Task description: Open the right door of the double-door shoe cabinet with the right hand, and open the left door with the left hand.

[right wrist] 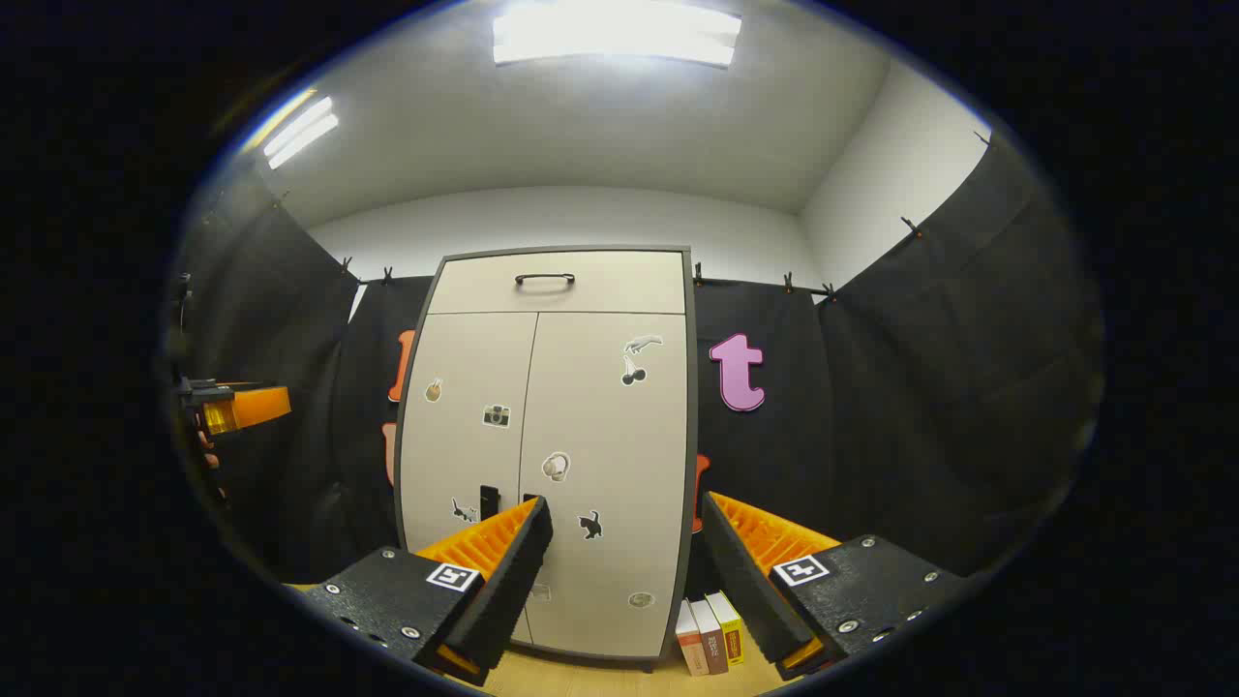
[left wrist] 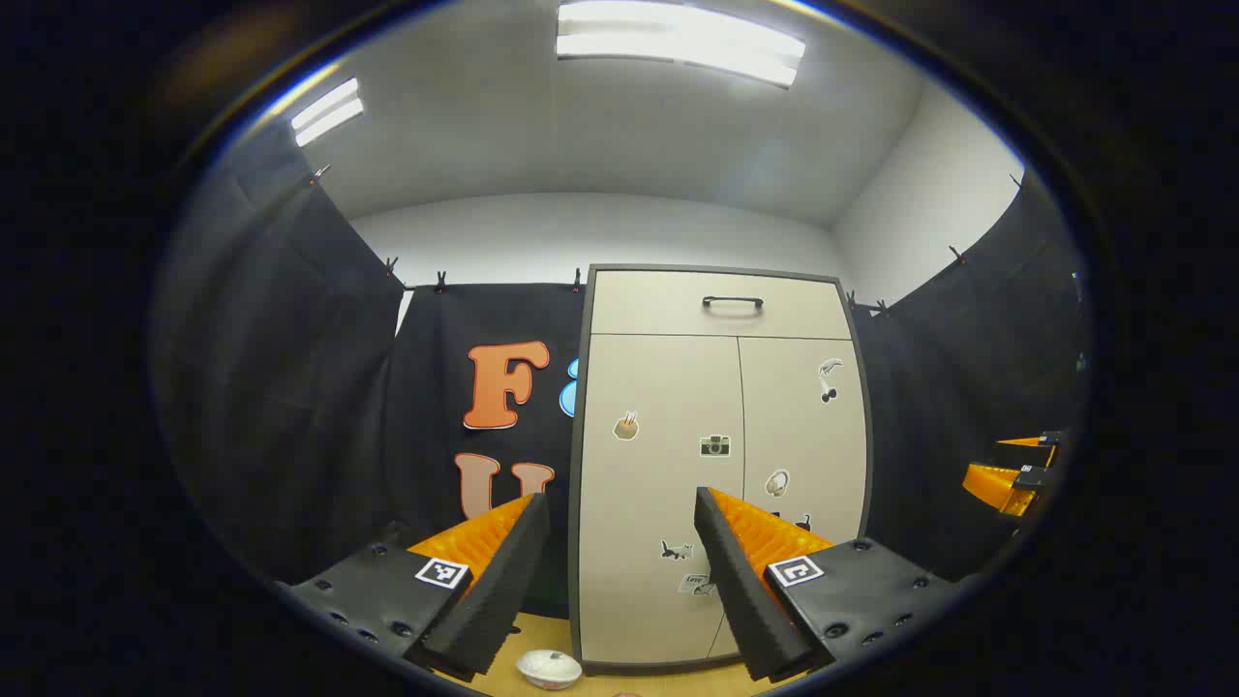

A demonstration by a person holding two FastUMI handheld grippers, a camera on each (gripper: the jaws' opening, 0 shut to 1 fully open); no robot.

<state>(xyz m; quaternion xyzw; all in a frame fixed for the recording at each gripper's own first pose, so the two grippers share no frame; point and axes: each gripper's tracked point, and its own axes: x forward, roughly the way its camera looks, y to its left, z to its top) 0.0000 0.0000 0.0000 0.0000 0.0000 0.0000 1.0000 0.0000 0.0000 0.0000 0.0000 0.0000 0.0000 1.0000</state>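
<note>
Two doors, both shut, face the person: the shoe cabinet (left wrist: 721,465) stands against the booth's back wall on the wooden floor, a drawer with a dark handle (left wrist: 733,303) across its top. Going left to right, the left gripper (left wrist: 619,571) hangs well back from the cabinet with its fingers spread wide and holding nothing, lined up roughly with the left door (left wrist: 658,484). The seam between the doors runs just beyond its right-hand finger in the left gripper view.

The right door (right wrist: 605,465) carries a few stickers, and in the right gripper view two small dark pulls (right wrist: 490,501) seem to sit low beside the seam — partly hidden by a finger, so I cannot be sure of their shape. The right gripper (right wrist: 624,571) is likewise wide apart, empty and well short of the cabinet, aimed near the right door's outer edge. A few books (right wrist: 710,634) stand on the floor by the cabinet's right corner.

The right door comes first, I judge. To do it well, the right gripper should swing inward toward the seam, drop to the pull, close squarely on it, then draw back along the door's arc — clear of the books.
</note>
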